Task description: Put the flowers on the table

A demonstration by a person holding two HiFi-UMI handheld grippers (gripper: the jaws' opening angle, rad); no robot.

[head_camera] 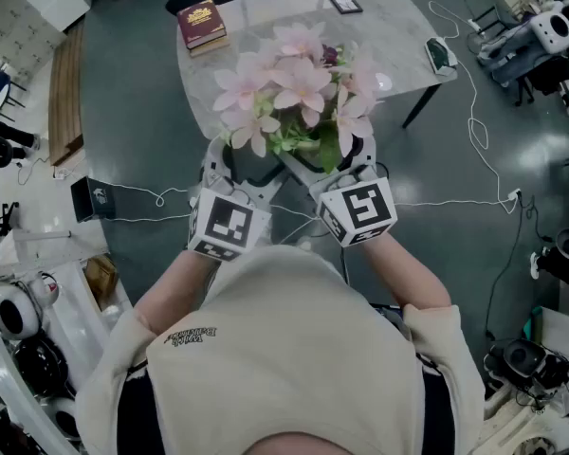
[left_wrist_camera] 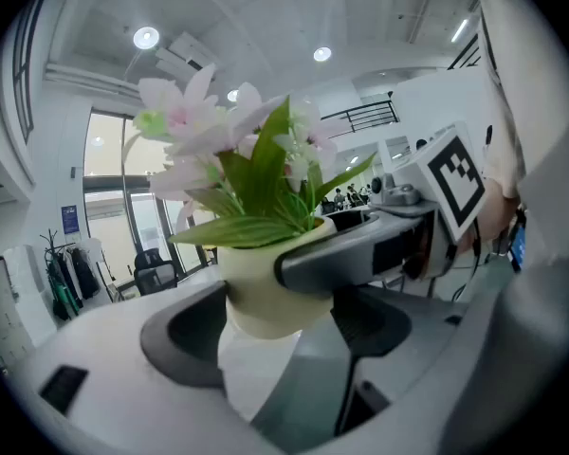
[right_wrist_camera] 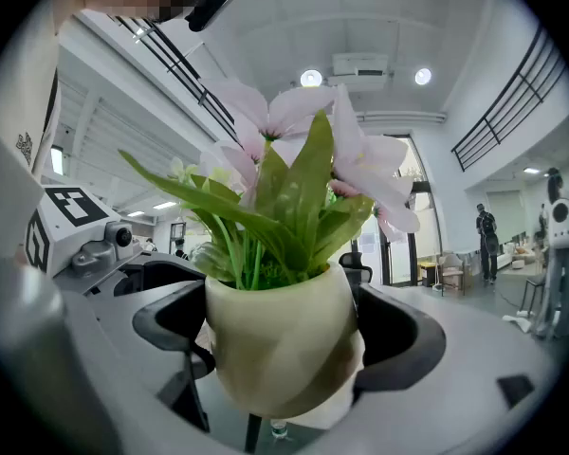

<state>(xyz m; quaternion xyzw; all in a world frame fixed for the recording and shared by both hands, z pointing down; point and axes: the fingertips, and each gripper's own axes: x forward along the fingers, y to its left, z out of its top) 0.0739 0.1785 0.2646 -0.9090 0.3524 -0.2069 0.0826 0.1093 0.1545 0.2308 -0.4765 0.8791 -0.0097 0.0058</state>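
The left gripper and right gripper jaws are clamping a cream pot of pink flowers, which may tip if released at the grey table edge.

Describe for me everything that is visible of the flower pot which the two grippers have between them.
The flower pot is a small, rounded, cream pot, smooth like ceramic or plastic, narrower at the base. It holds pale pink flowers and long green leaves, probably artificial. It stands upright, lifted by the near edge of the pale marble table. The left gripper and the right gripper both clamp its sides.
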